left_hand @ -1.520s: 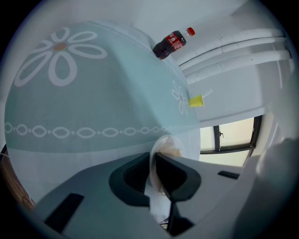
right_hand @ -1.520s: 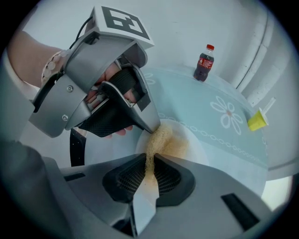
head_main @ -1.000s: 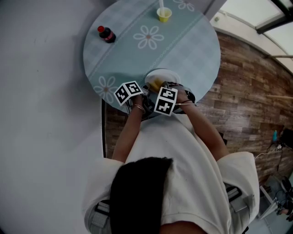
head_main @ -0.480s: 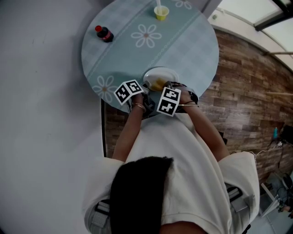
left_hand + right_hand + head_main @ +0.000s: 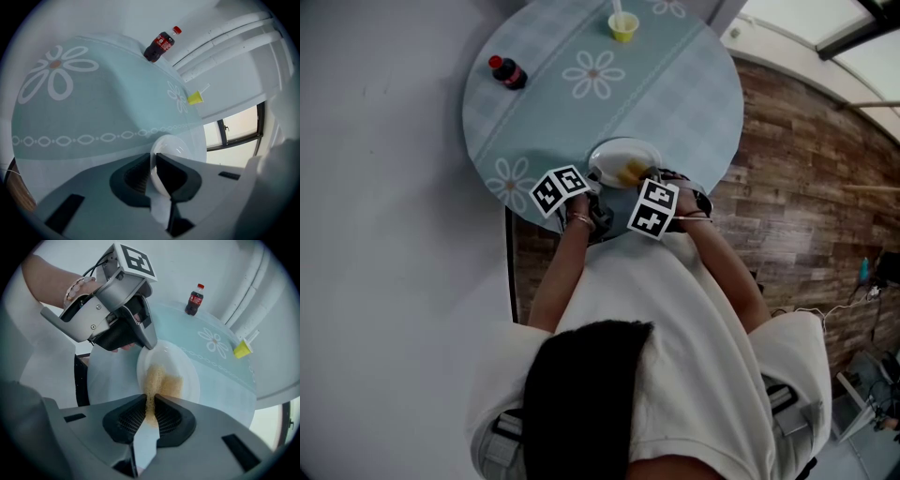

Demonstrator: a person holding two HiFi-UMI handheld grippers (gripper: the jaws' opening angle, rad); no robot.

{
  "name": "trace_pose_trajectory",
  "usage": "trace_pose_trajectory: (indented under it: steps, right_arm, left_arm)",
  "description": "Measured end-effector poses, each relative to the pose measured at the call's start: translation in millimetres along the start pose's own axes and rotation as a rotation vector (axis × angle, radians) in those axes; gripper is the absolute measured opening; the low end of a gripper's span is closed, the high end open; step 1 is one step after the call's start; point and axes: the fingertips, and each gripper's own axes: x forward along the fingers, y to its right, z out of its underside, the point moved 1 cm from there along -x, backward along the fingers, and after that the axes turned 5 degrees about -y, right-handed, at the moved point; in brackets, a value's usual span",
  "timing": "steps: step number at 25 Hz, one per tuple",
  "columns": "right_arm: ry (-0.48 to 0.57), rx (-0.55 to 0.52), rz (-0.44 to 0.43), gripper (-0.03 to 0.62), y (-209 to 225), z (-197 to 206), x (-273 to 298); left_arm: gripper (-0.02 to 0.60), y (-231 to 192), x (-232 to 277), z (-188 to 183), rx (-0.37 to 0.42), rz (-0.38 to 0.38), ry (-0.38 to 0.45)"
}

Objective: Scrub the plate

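A white plate (image 5: 619,153) lies near the front edge of the round table (image 5: 675,84). My left gripper (image 5: 594,182) is shut on the plate's near-left rim; in the left gripper view its jaws (image 5: 153,158) pinch the thin white plate (image 5: 172,146) edge-on. My right gripper (image 5: 640,180) is shut on a tan scrubbing pad (image 5: 157,379), which rests on the face of the plate (image 5: 187,380). The right gripper view shows that gripper's jaws (image 5: 152,400) closed on the pad's near end, and the left gripper (image 5: 149,345) on the rim just beyond it.
A small cola bottle (image 5: 506,72) stands at the table's far left and a yellow cup with a straw (image 5: 623,26) at its far edge. The pale blue cloth has white flower prints. White wall lies to the left, wood flooring (image 5: 806,187) to the right.
My right gripper has slid to the right across the plate with the pad in it. The left gripper keeps its hold on the rim.
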Motion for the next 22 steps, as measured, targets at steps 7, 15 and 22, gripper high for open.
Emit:
trace_pose_trajectory:
  steps: [7, 15, 22]
  right_arm:
    - [-0.002, 0.065, 0.022, 0.063, 16.0, 12.4, 0.1]
    - [0.018, 0.135, 0.06, 0.063, 35.2, 17.9, 2.9]
    - [0.038, 0.149, 0.068, 0.063, 44.0, 12.1, 6.9]
  left_arm:
    - [0.048, -0.6, 0.2, 0.6, -0.013, -0.002, -0.003]
    - [0.048, -0.7, 0.5, 0.0, -0.009, -0.004, -0.003]
    - [0.048, -0.4, 0.3, 0.0, -0.008, -0.001, 0.001]
